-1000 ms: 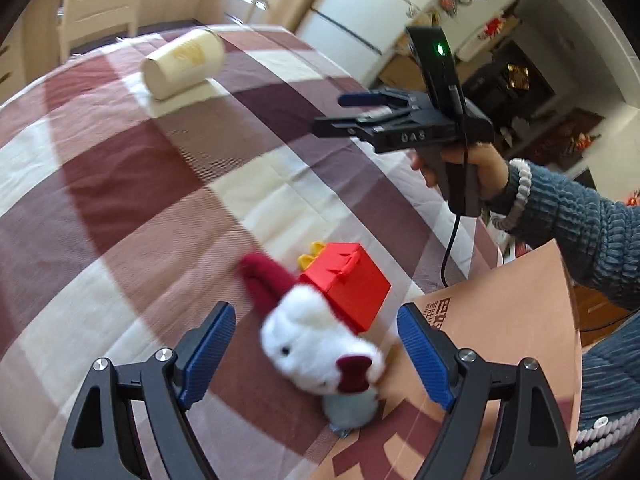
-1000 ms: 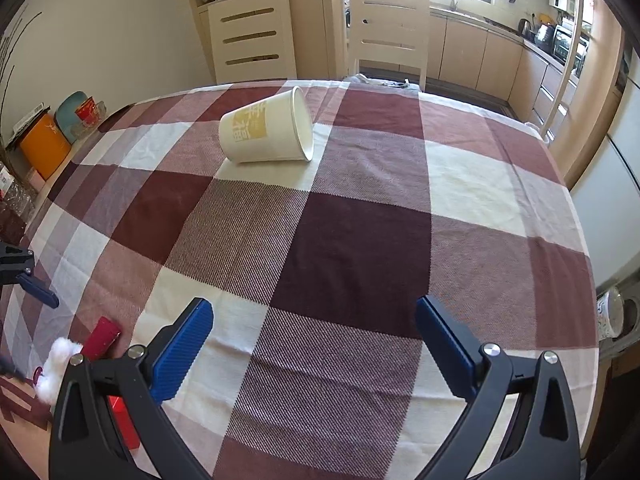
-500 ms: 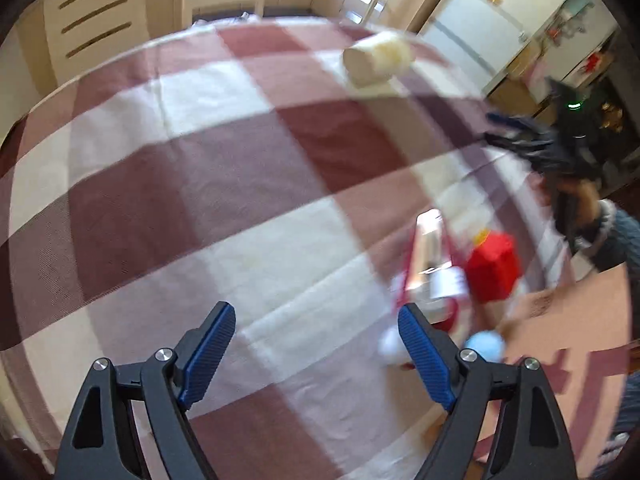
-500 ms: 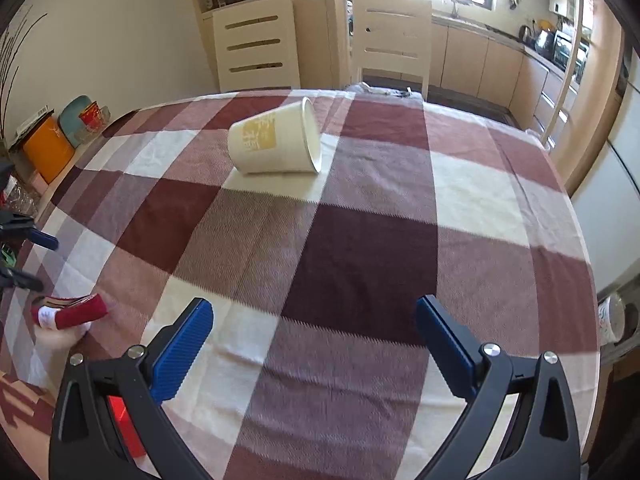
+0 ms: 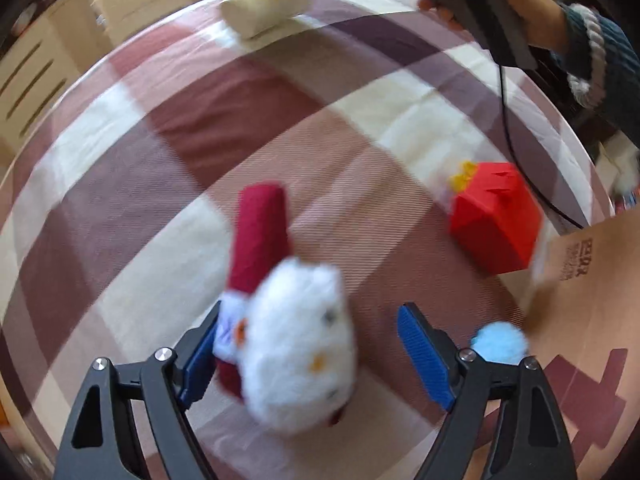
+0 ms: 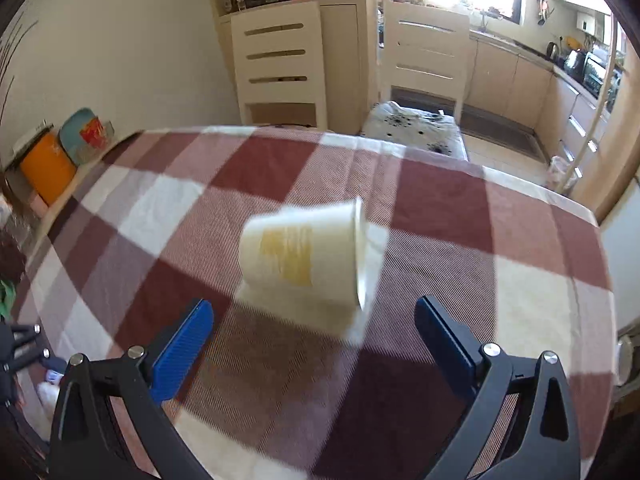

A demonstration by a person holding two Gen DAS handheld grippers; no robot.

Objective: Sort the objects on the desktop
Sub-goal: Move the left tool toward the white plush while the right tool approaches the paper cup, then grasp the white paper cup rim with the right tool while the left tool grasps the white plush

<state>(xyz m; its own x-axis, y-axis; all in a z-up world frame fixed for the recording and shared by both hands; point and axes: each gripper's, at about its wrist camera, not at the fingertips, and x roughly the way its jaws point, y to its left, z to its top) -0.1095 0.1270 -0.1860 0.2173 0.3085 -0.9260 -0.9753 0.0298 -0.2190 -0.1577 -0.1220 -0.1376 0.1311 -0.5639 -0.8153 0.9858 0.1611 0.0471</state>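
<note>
While left gripper (image 5: 308, 354) straddles plush toy (image 5: 298, 350) wide open, gripping nothing, centre jaws before closing; right gripper (image 6: 314, 344), spread and empty, faces tipped paper cup (image 6: 304, 256) on tablecloth (image 6: 440, 208)

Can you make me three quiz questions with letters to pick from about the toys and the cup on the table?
1. Where is the fluffy white toy?
A. between the left tongs
B. inside the cup
C. on a chair

2. What colour is the little box?
A. green
B. red
C. black

3. How is the paper cup?
A. standing up
B. lying on its side
C. squashed flat

Answers: 1 A, the toy sits between the open blue pads. 2 B, the box is bright red. 3 B, the cup's rim faces sideways on the checked cloth.
</note>
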